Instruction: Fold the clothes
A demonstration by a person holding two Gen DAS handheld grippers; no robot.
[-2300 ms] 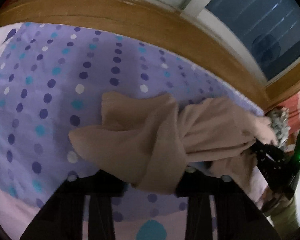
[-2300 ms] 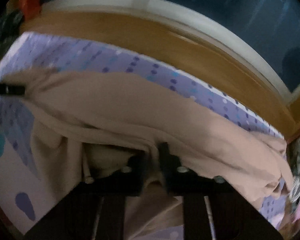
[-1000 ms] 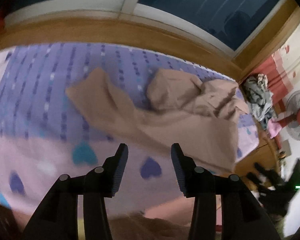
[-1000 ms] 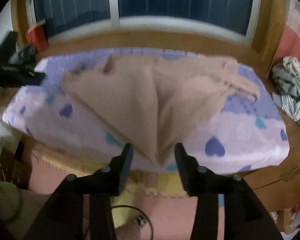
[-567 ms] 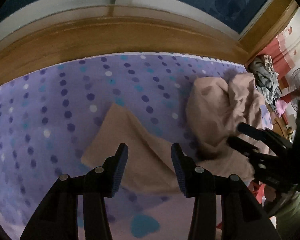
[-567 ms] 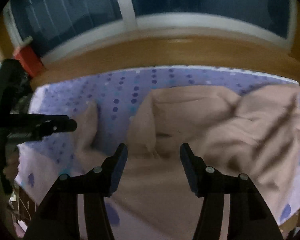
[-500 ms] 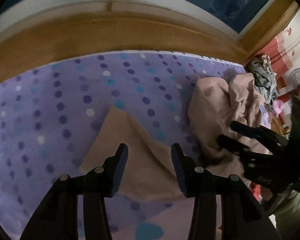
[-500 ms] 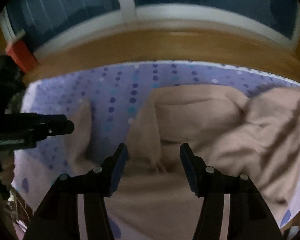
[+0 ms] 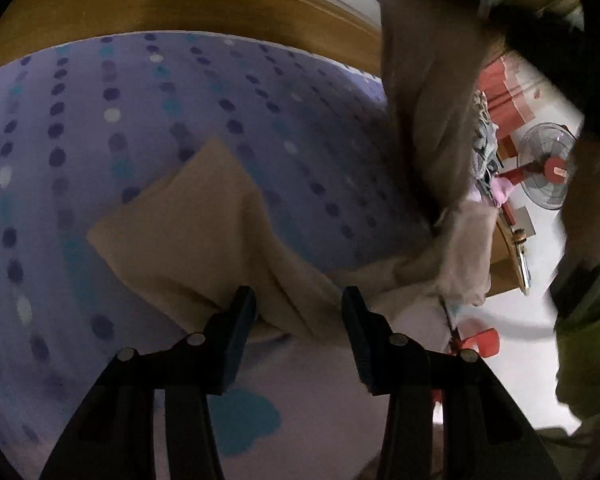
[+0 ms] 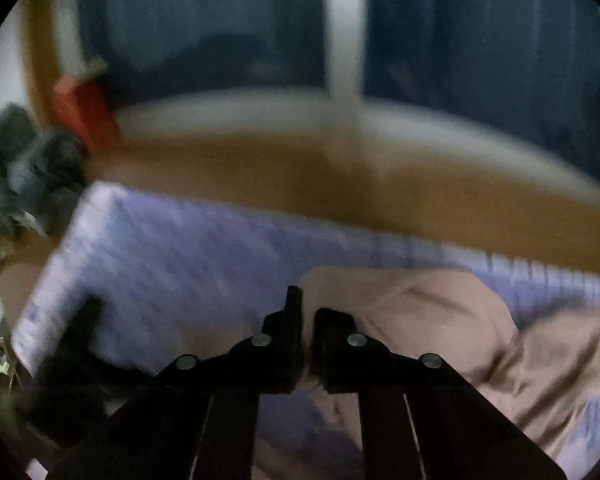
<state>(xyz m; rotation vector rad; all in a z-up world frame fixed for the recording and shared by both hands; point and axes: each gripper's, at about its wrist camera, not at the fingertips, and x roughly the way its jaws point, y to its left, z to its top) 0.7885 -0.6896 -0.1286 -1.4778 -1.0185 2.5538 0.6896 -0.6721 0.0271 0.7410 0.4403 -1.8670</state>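
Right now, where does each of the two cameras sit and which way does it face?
Left wrist: behind the left gripper, aimed down at the dotted bedsheet and beige garment; jaws apart; a green sleeve at right.
Right wrist: behind the right gripper, facing the window; jaws closing on the garment's edge.
Shared: garment, bedsheet, wooden ledge.
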